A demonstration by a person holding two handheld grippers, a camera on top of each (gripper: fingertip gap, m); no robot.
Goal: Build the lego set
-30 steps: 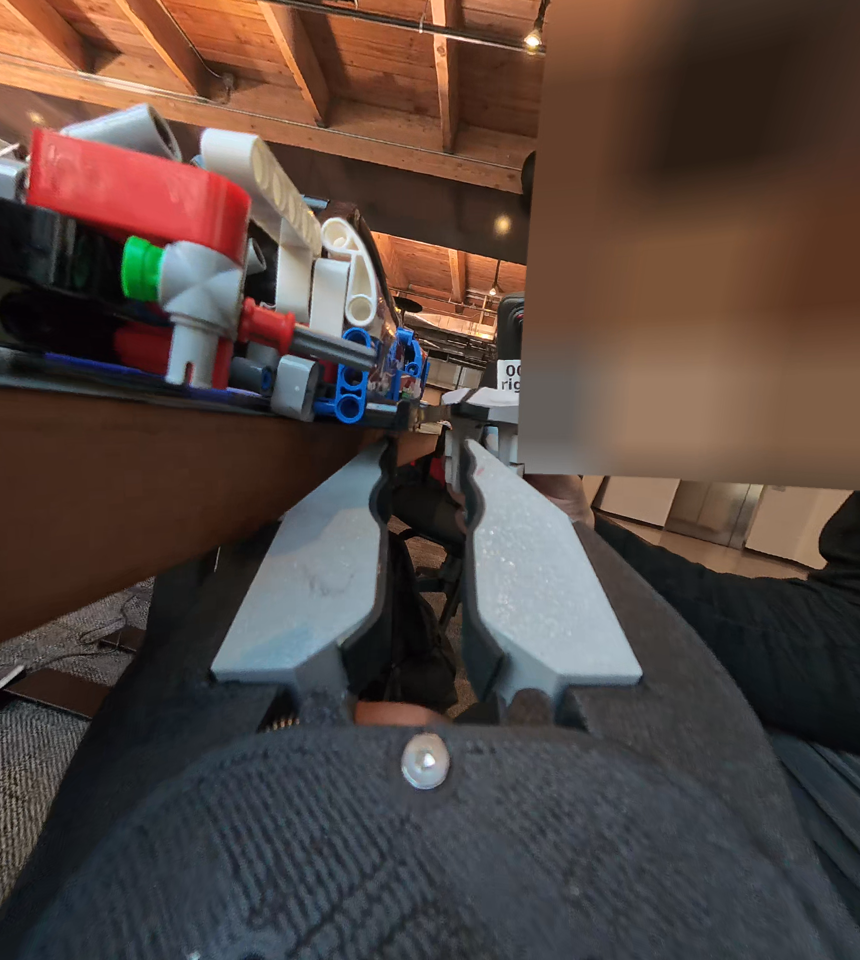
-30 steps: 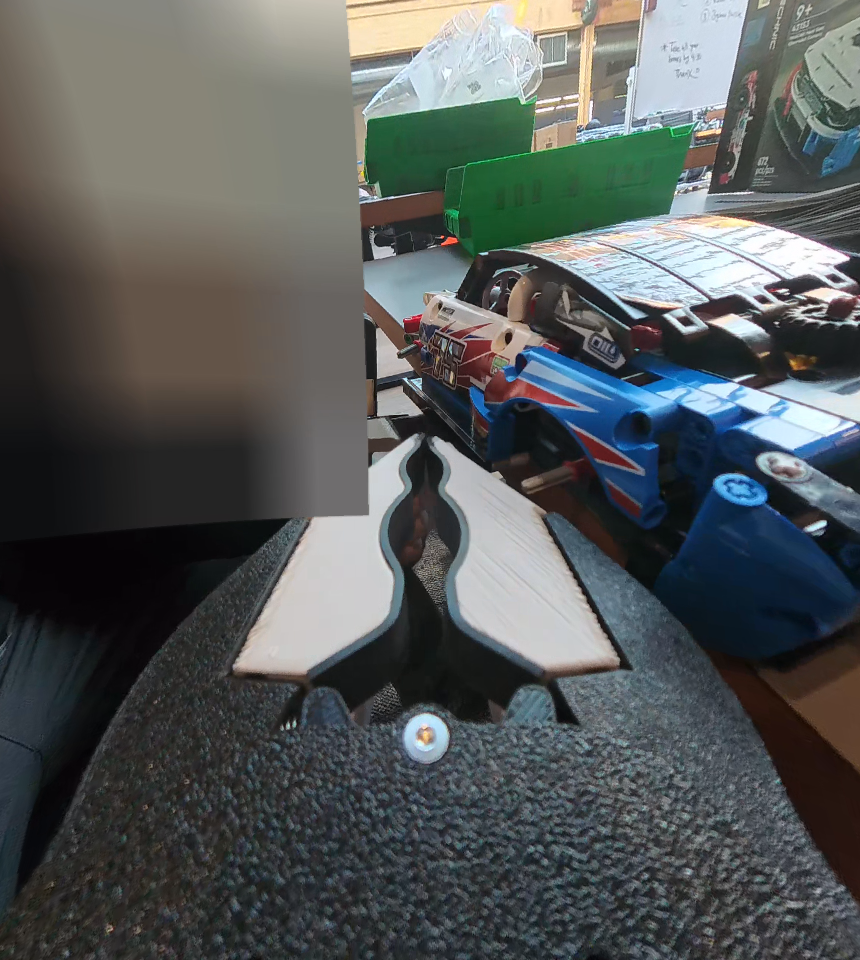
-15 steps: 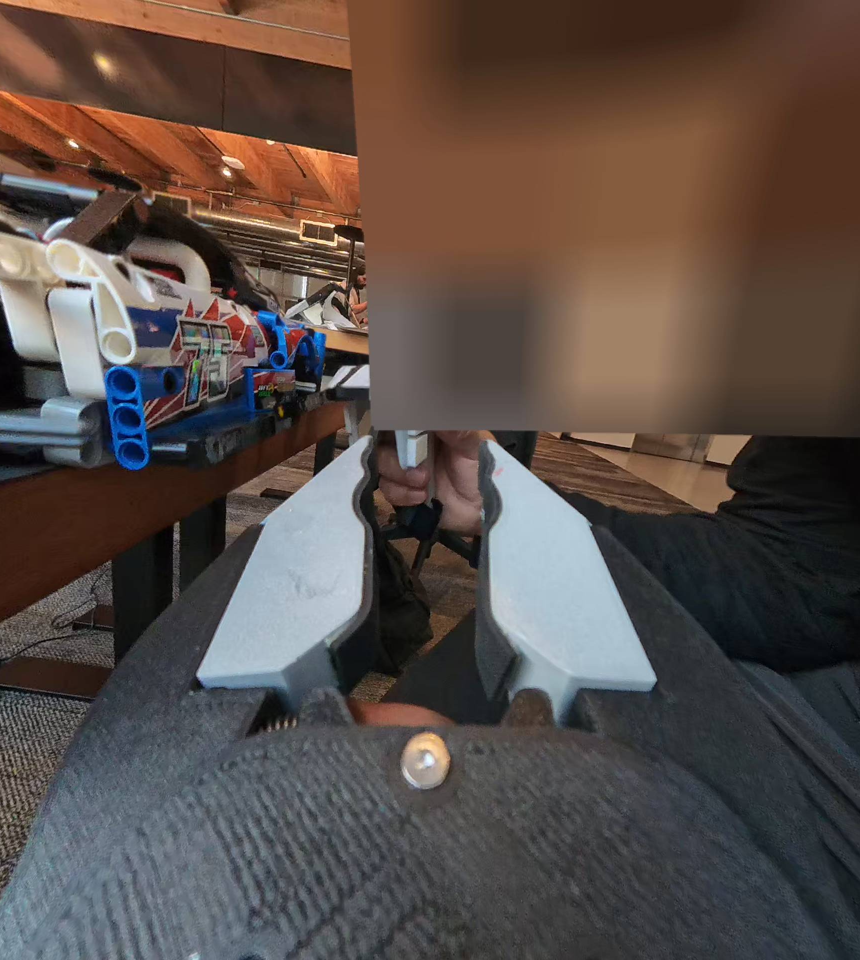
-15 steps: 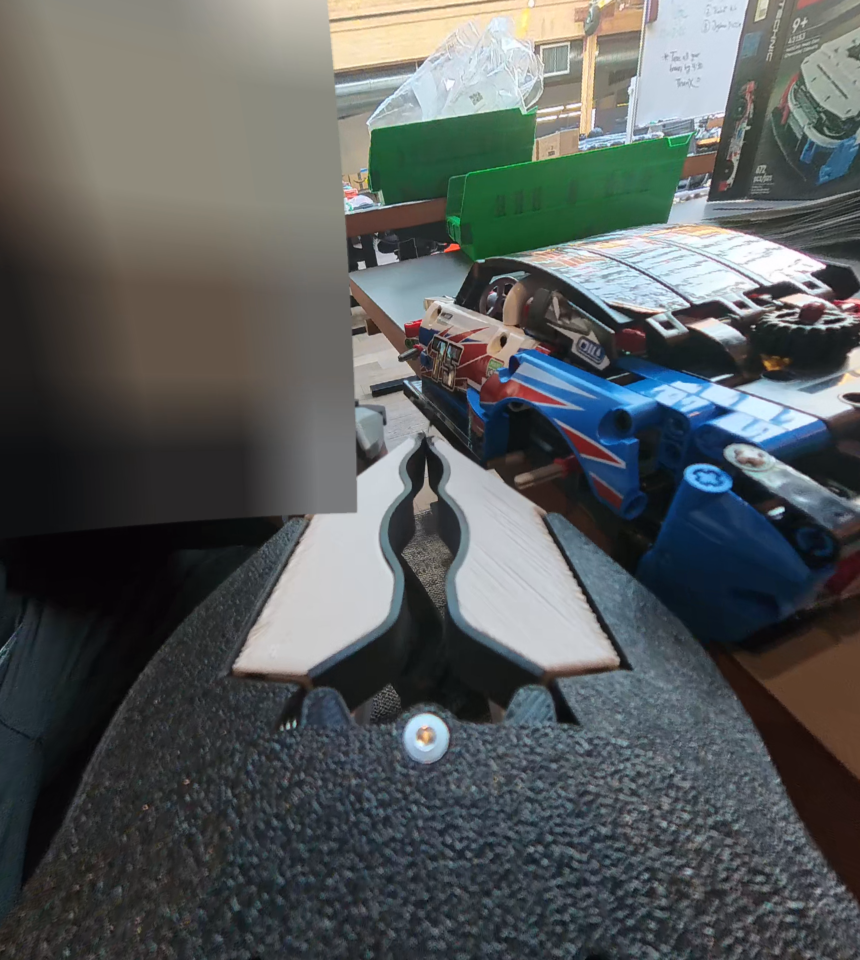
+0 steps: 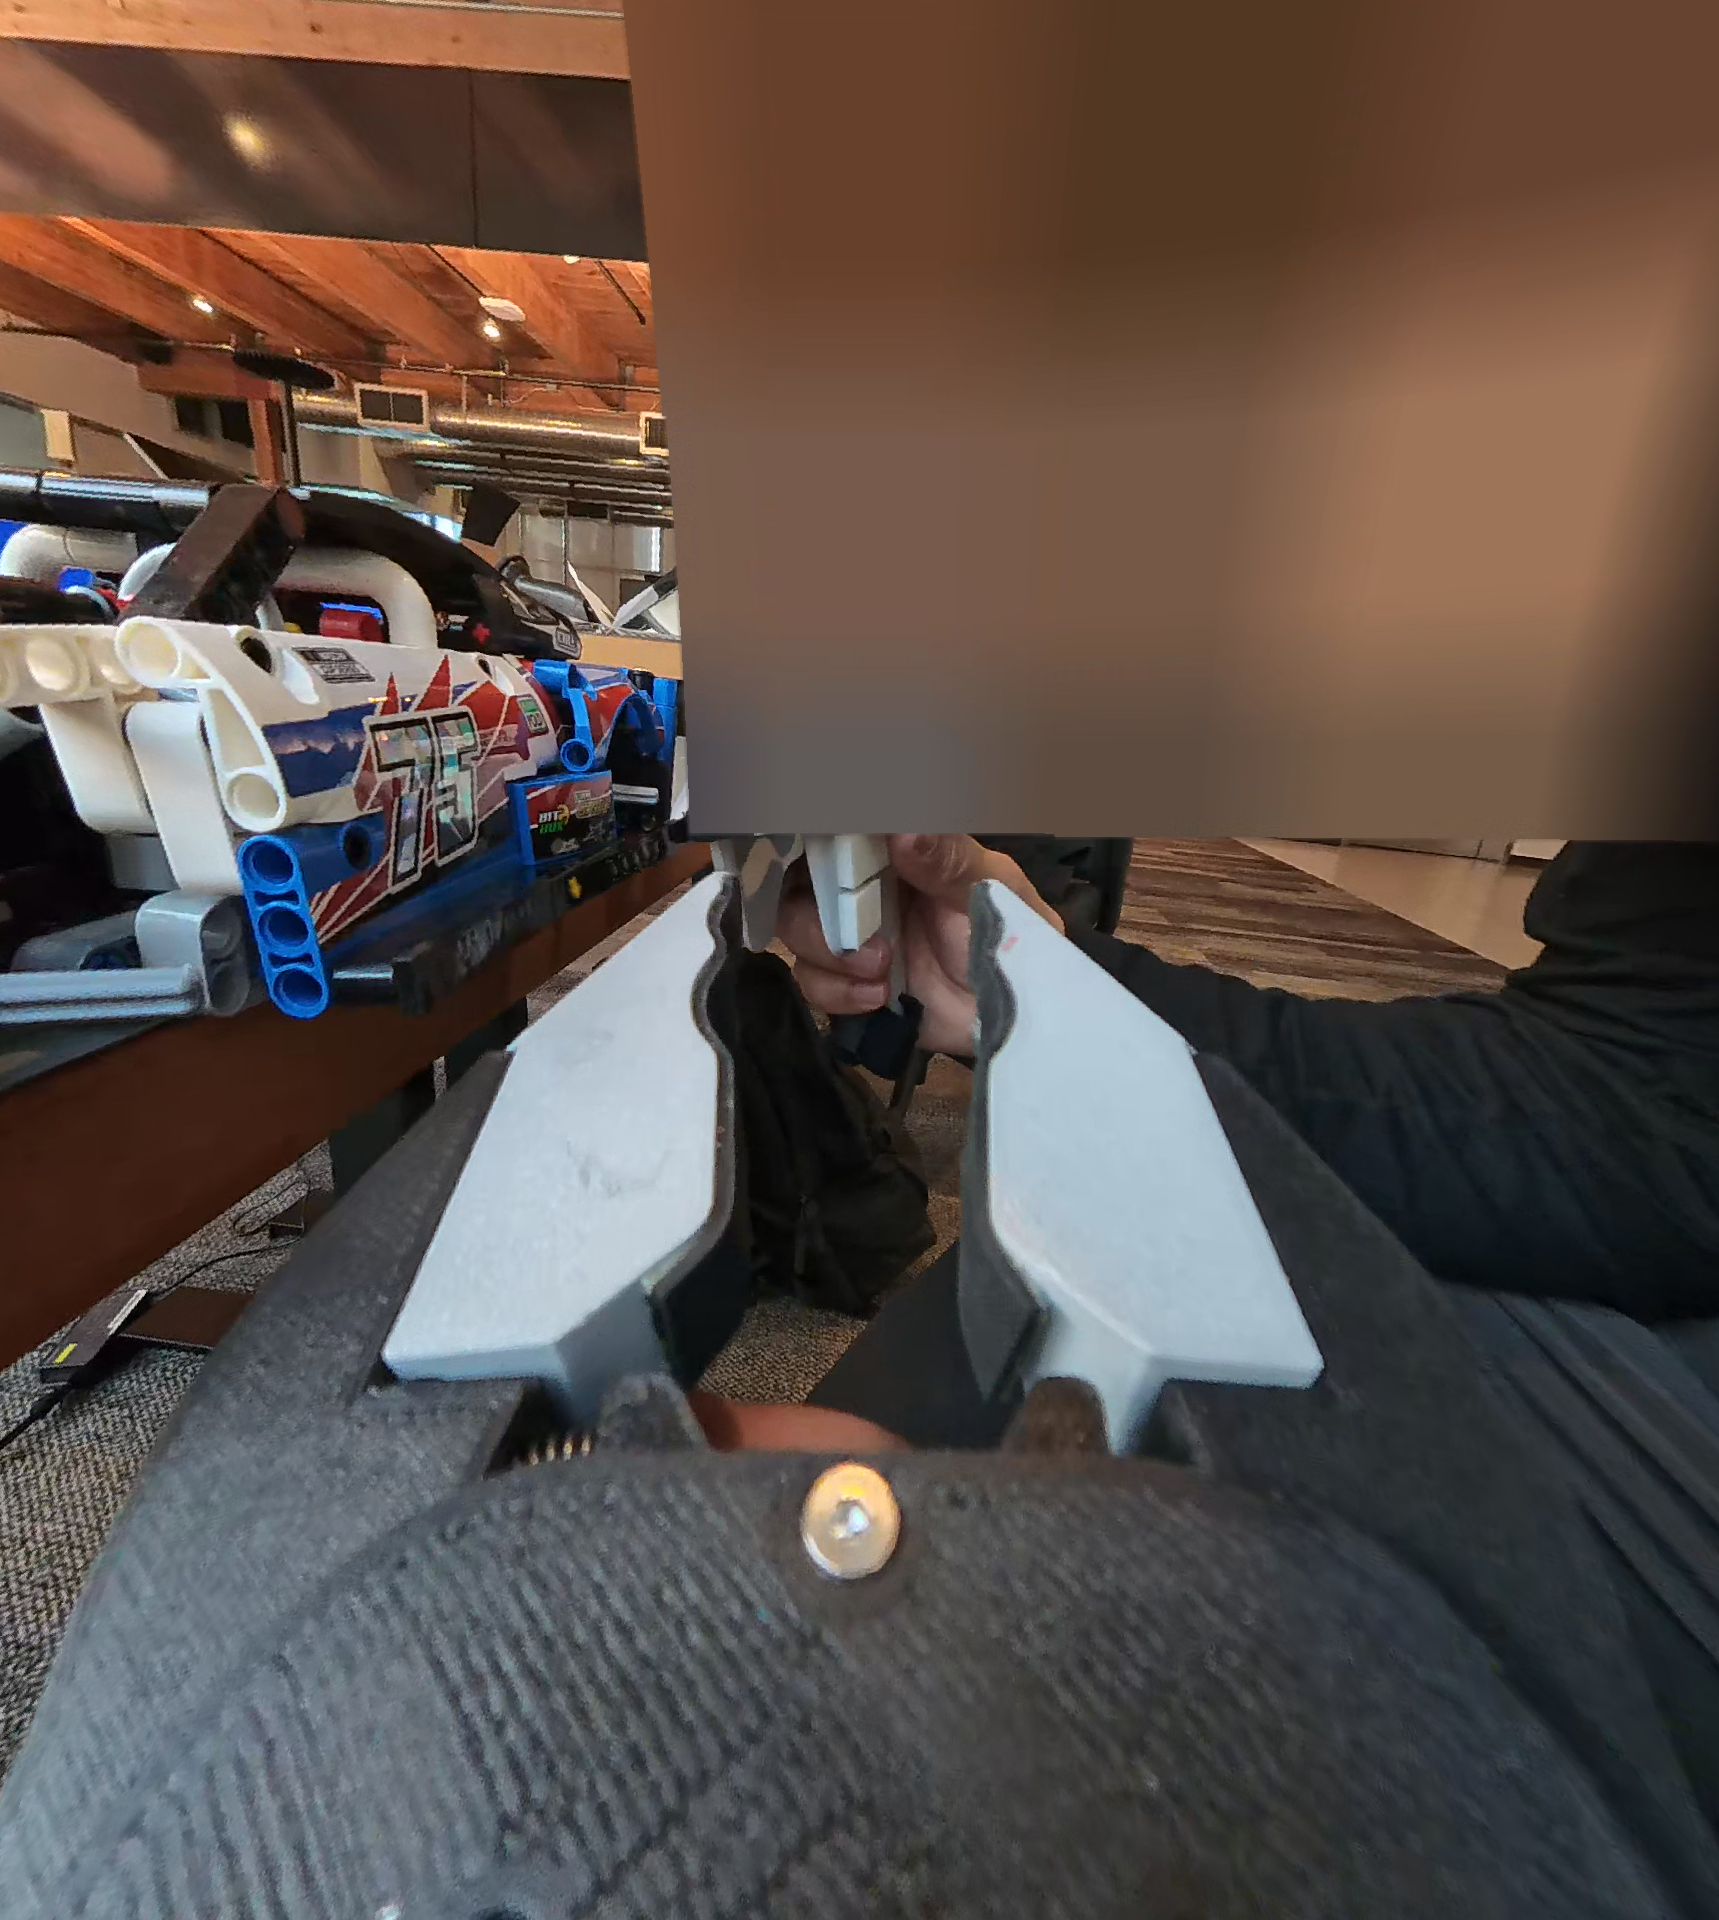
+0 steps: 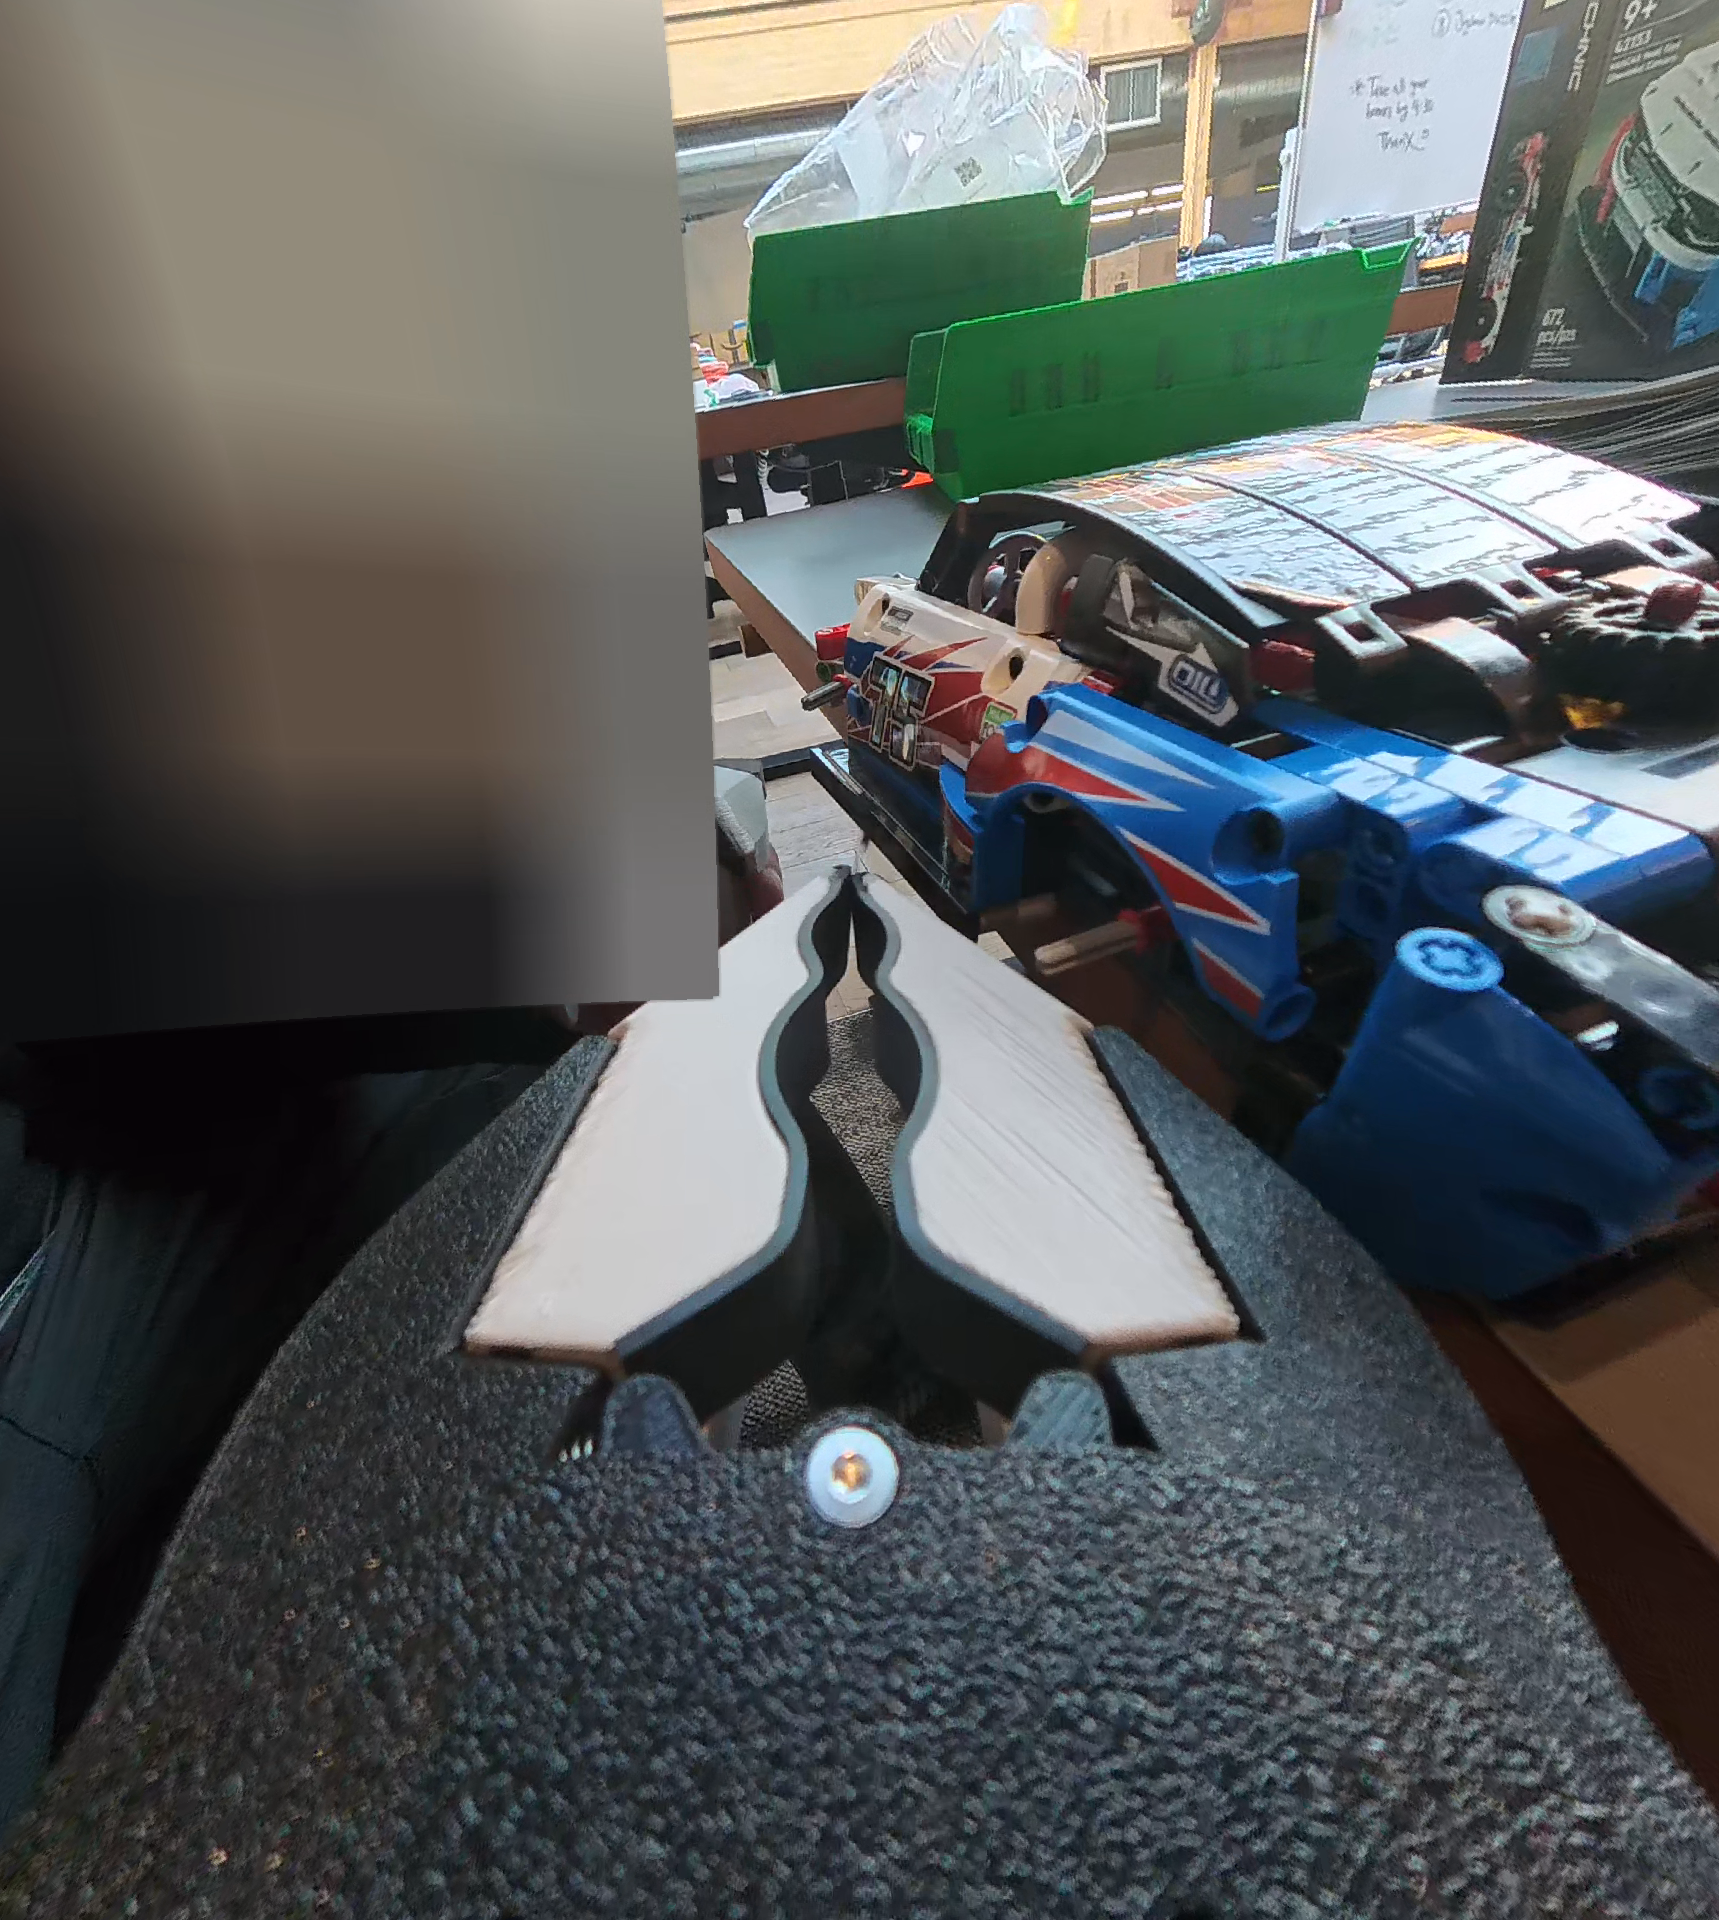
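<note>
The partly built Lego race car [image 5: 398, 769], blue, white and red with a black roof, sits on a brown table [image 5: 107, 1164]. It also shows in the right wrist view [image 6: 1250, 831]. My left gripper [image 5: 850, 914] is open and empty, held off the table's edge below its top, over the carpet. Just beyond its tips a hand [image 5: 896, 966] holds a pale grey device. My right gripper [image 6: 850, 894] is shut with its tips together and nothing visible between them, to the left of the car's front wheel arch and beside the table edge [image 6: 1613, 1382].
Two green bins [image 6: 1146, 364], a clear plastic bag [image 6: 938, 114], the set's box [image 6: 1644, 187] and a paper stack [image 6: 1665, 416] stand behind the car. A dark-sleeved arm [image 5: 1457, 1122] is on the right. A black bag [image 5: 824, 1164] and a flat device [image 5: 138, 1330] lie on the carpet.
My left gripper has opened wider and its view has swung along the car's side and levelled out. My right gripper has stayed shut and shifted only slightly.
</note>
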